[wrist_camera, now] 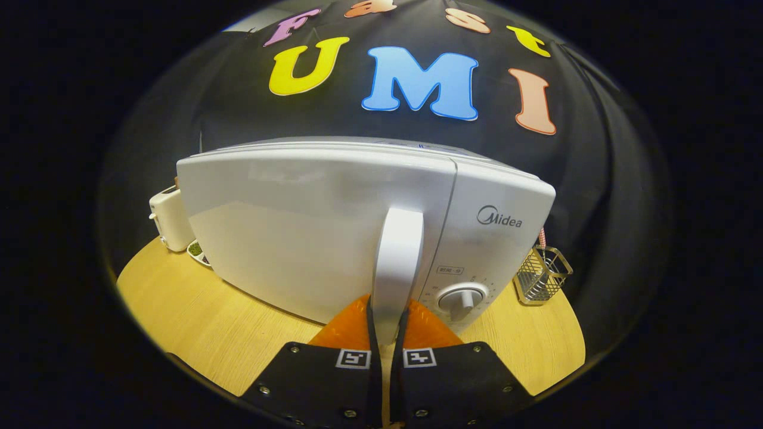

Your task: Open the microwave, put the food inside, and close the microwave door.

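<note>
While the microwave (334, 232) sits with its door looking shut on the wooden table (197, 316), we have our gripper (386, 333) closed nearly all the way onto the lower end of the upright door handle (398, 262), both fingers seeming to press its sides. We judge the task barely begun: the door is unopened, loading and closing remain. A plate (198, 250) with something green, perhaps the food, peeks out beside the microwave, by the toaster (168, 219). The front panel reads "Midea"; the smaller print by the dial (460, 298) is illegible.
</note>
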`<state>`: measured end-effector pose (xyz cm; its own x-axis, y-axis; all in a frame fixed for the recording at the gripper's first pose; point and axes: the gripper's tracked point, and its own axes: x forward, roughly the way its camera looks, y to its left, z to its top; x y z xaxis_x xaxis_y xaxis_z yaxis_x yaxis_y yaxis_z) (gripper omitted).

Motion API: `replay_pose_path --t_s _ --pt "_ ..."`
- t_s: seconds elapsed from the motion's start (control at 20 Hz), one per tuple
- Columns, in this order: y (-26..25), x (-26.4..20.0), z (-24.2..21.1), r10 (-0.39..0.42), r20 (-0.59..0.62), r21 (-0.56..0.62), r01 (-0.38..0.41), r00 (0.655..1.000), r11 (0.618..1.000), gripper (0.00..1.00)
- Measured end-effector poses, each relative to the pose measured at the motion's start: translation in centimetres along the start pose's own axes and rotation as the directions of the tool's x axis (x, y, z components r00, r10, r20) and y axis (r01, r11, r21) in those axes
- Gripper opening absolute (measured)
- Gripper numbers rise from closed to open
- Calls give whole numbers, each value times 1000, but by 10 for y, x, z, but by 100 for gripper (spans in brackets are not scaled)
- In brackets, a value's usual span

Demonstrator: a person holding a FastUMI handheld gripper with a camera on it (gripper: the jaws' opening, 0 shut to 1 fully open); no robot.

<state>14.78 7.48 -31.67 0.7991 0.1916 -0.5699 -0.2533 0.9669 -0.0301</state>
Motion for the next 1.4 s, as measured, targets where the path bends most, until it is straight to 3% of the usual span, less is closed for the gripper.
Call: replay_pose_path --t_s 0.35,0.5,0.9,1.15,1.4 --pt "4 -4 -3 -12 -28 -9 12 1000 1000 6" --pt "16 -34 -16 21 0 -89 -21 1000 996 5" --pt "48 -82 -38 101 -83 -61 -106 991 992 6" --pt "66 -103 -47 102 -113 -47 -108 988 993 6" --pt "82 -116 -53 116 -133 -46 -123 984 991 12"
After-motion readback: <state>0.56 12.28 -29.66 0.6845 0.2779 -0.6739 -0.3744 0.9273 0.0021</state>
